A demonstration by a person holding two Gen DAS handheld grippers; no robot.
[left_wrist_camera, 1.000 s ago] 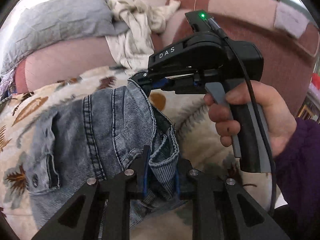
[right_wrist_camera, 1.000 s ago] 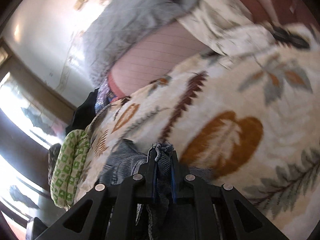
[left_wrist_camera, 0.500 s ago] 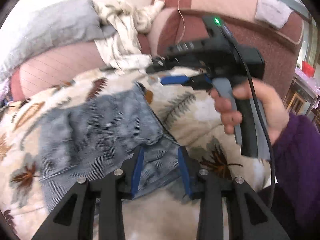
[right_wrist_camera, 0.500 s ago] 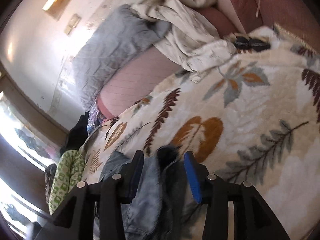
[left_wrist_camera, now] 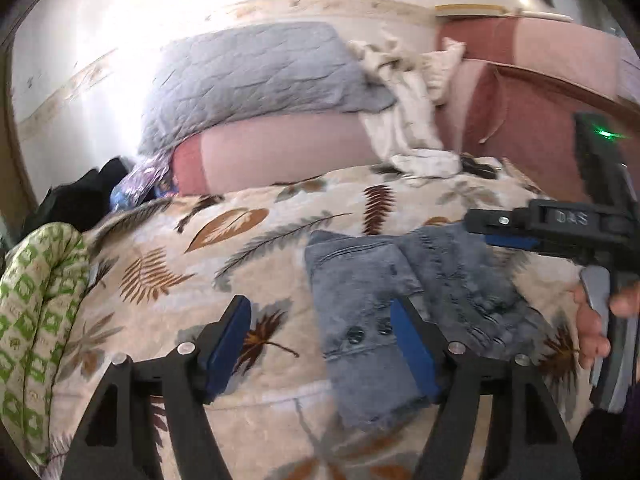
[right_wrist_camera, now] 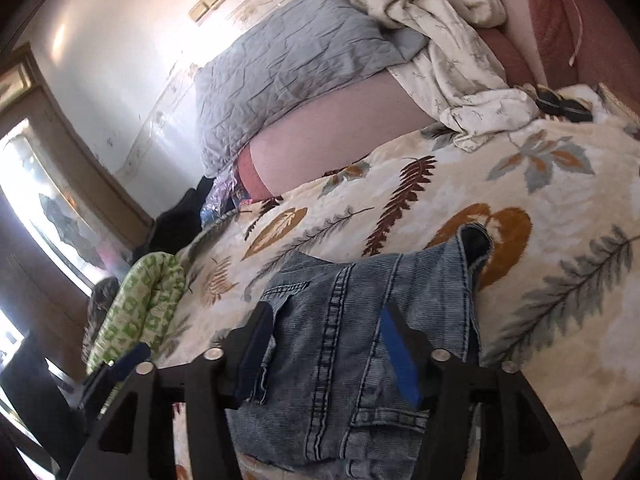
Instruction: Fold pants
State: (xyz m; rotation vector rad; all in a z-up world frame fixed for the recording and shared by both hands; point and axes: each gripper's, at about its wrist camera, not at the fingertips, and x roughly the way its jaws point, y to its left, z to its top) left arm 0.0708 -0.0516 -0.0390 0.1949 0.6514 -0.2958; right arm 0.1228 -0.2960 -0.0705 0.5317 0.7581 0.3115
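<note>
The blanket (left_wrist_camera: 280, 236) lies open left of the jeans (left_wrist_camera: 360, 304) and beyond them. The sofa back (left_wrist_camera: 288, 148) with its grey pillow (left_wrist_camera: 256, 80) bounds the far side. A green cushion (left_wrist_camera: 36, 300) blocks the left edge.

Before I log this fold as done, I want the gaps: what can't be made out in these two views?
- Jeans, right wrist view: near end cut off by the bottom edge and the right tool.
- Jeans, left wrist view: blurred; layers and the dark spots near the left tool unreadable.
- Right tool, left wrist view: fingertips blurred, mostly past the edge.
- Dark item behind the leaf-print blanket: too small.
</note>
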